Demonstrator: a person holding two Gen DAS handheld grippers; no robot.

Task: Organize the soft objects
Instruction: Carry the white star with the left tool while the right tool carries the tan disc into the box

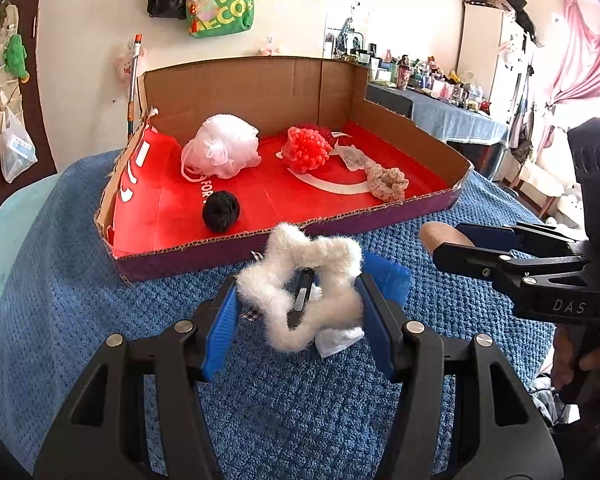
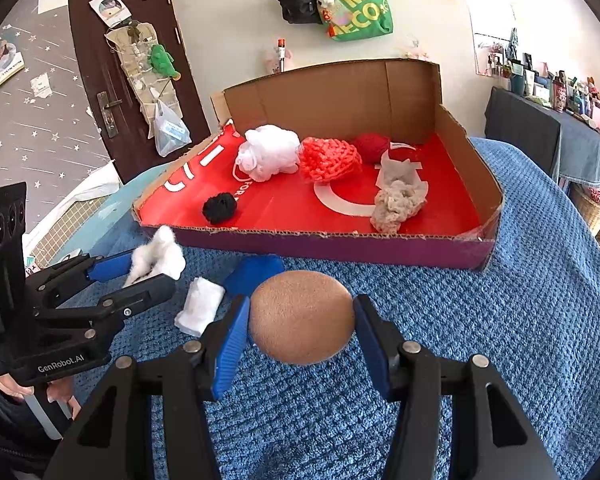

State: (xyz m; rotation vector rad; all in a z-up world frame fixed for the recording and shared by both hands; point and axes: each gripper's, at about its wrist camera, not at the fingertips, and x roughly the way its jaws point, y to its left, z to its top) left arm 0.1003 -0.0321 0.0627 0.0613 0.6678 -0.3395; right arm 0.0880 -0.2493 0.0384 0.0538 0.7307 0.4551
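Observation:
My left gripper [image 1: 300, 304] is shut on a fluffy white star-shaped ring [image 1: 284, 280] and holds it above the blue blanket, in front of the cardboard box [image 1: 236, 248]. It also shows in the right wrist view [image 2: 156, 256]. My right gripper [image 2: 300, 324] is shut on a tan egg-shaped sponge [image 2: 302, 316], also in front of the box [image 2: 340, 246]. The sponge's tip shows in the left wrist view [image 1: 440, 236]. Inside the box lie a white mesh pouf [image 1: 222, 146], a red knitted piece [image 1: 306, 150], a black pompom [image 1: 221, 211] and a beige scrunchie [image 1: 386, 182].
A white folded pad [image 2: 200, 306] and a blue cloth piece [image 2: 254, 272] lie on the blue blanket [image 2: 520, 320] before the box. A cluttered table [image 1: 440, 108] stands at the right. Bags [image 2: 340, 0] hang on the wall behind.

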